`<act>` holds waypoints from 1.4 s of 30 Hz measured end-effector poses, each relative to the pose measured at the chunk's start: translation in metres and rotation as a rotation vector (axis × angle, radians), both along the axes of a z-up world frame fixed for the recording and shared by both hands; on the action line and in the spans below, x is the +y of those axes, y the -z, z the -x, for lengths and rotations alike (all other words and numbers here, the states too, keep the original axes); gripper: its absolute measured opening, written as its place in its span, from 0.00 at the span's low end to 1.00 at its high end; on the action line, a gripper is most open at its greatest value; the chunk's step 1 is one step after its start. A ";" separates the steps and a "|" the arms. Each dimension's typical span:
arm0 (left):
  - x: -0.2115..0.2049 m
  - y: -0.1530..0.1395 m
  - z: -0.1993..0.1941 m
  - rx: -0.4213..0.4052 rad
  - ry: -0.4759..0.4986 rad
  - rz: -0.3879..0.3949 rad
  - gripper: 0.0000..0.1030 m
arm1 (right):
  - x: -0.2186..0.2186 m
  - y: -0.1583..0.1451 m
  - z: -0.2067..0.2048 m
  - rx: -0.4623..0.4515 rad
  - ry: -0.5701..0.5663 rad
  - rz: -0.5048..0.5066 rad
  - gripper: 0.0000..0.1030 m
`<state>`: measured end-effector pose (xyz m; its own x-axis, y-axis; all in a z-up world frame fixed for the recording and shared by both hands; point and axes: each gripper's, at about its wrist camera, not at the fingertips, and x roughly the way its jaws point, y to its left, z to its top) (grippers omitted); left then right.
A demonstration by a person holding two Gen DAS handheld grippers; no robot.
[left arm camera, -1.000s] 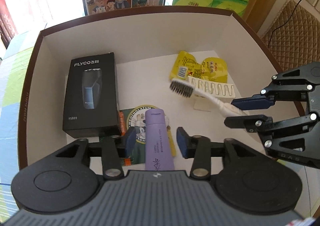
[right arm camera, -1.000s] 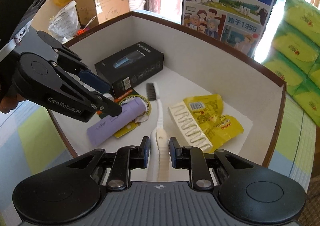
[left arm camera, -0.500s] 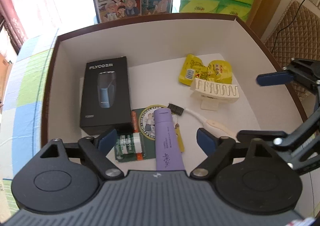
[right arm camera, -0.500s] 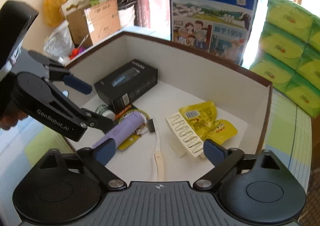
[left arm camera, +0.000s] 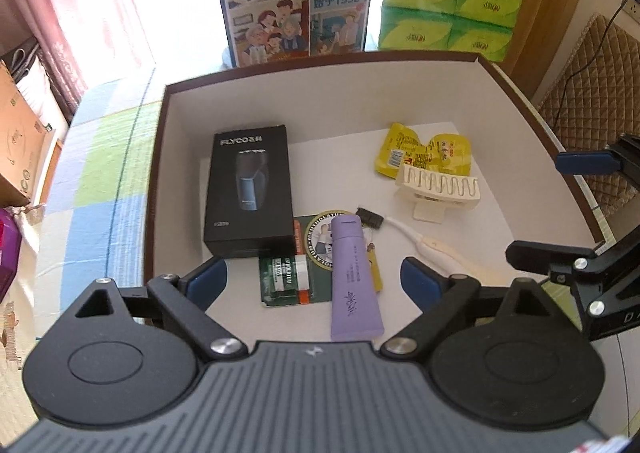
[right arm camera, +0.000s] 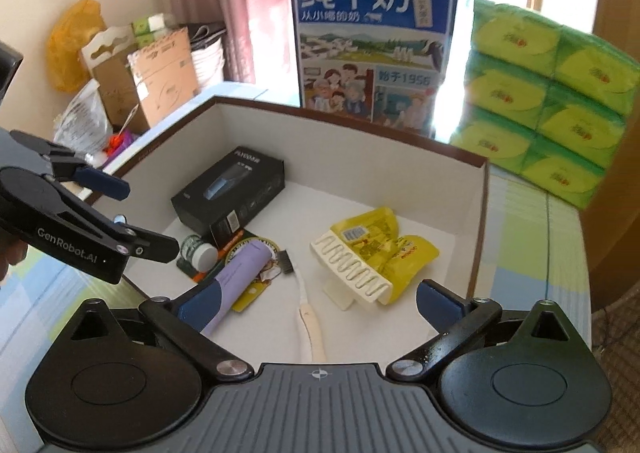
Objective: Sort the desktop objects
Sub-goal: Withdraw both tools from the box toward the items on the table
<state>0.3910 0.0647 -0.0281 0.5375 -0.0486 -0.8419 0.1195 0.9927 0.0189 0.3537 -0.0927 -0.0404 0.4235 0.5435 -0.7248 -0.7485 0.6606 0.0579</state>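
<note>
Both tongs gape wide and empty above the white box (left arm camera: 520, 93). The toothbrush (right arm camera: 308, 317) lies on its floor, long axis running away from the right tongs (right arm camera: 316, 303) — the nearer pair (handle end closest). The left tongs (left arm camera: 314, 277) hang over the purple tube (left arm camera: 354, 273); the cream comb rack (right arm camera: 352, 265) crowds the brush's right — a likely snag.

Black gripper (right arm camera: 316, 303) linkages, blue fingertip pads (right arm camera: 438, 301), silver screws, "GenRobot.AI" lettering.
</note>
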 end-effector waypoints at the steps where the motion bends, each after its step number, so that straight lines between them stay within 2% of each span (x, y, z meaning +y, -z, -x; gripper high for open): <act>1: 0.000 -0.002 0.003 -0.005 -0.001 -0.003 0.90 | -0.001 -0.002 0.002 0.004 0.010 -0.007 0.98; 7: -0.001 -0.015 0.022 -0.036 -0.008 -0.005 0.95 | -0.013 -0.015 0.015 0.007 0.056 -0.046 0.98; 23: -0.013 -0.038 0.081 -0.107 0.015 -0.011 0.95 | -0.048 -0.035 0.069 0.019 0.140 -0.100 0.98; 30: -0.018 -0.037 0.101 -0.115 0.035 0.005 0.95 | -0.061 -0.035 0.091 0.035 0.164 -0.099 0.98; 42: -0.019 -0.018 0.141 -0.077 0.034 0.028 0.95 | -0.084 -0.016 0.124 0.089 0.213 -0.062 0.98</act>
<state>0.2498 0.0461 -0.0097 0.5978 -0.0915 -0.7964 0.1528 0.9883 0.0012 0.2299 -0.1772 -0.0249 0.4697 0.4931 -0.7323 -0.5825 0.7964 0.1626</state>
